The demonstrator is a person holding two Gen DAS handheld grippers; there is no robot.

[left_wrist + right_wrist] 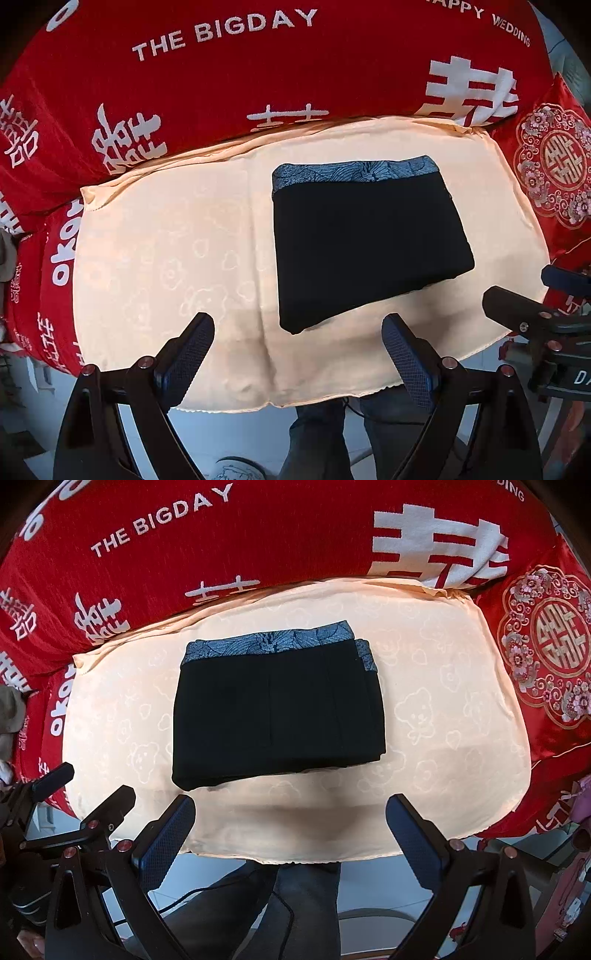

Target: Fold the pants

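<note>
The black pants (365,240) lie folded into a compact rectangle on a peach cloth (166,251), with a blue-grey patterned waistband along the far edge. They also show in the right wrist view (277,716), centred on the peach cloth (443,720). My left gripper (299,332) is open and empty, held above the cloth's near edge, just short of the pants. My right gripper (290,812) is open and empty, near the cloth's front edge, short of the pants. The right gripper also shows at the right edge of the left wrist view (524,295).
A red blanket with white lettering (258,74) covers the bed behind and around the peach cloth. A red embroidered cushion (546,646) lies at the right. The person's legs (288,904) and the floor show below the bed edge.
</note>
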